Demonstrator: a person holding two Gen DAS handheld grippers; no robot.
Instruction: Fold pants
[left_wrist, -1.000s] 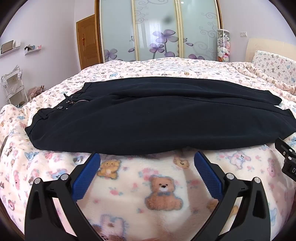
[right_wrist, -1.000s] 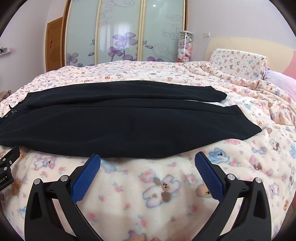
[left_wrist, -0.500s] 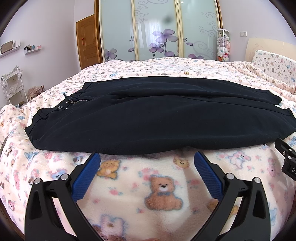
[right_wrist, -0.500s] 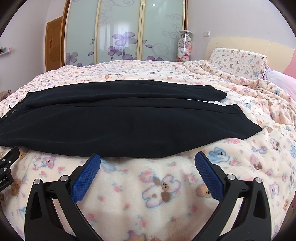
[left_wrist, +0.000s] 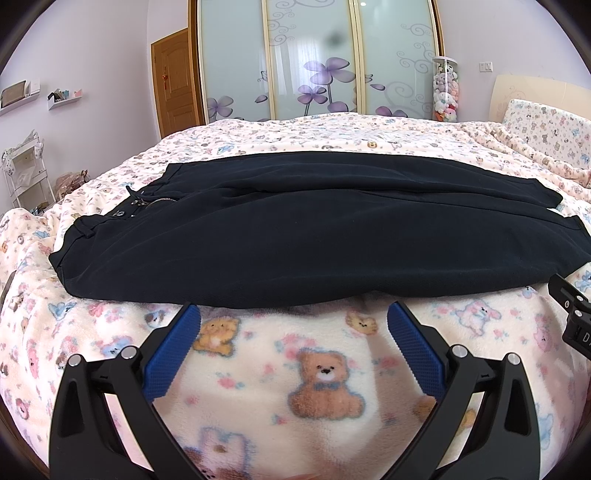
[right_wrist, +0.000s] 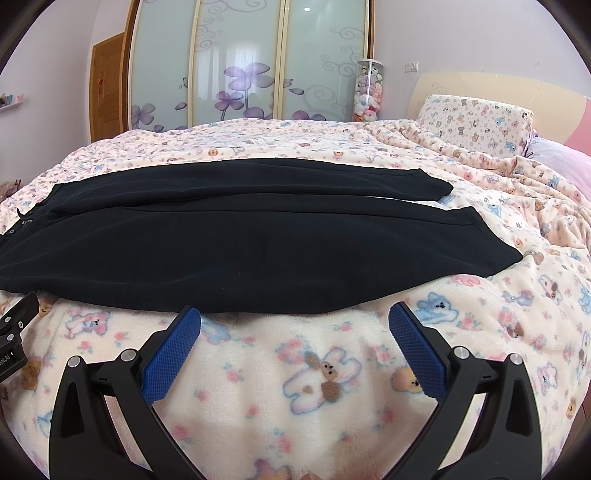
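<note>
Left wrist view: dark pants lie flat across a teddy-print blanket, waistband and zipper at 9 o'clock, both legs running toward 3 o'clock. No fold begun, by the look of it; approach step. Left gripper hovers just short of the near edge, jaws wide apart, empty. Right gripper, same spread, nothing held, sits near the legs' mid-section. Next move prob. needs both to pinch the near edge w/o catching blanket. Right wrist view alone shows both cuffs clear at 3 o'clock, plus the pillow.
</note>
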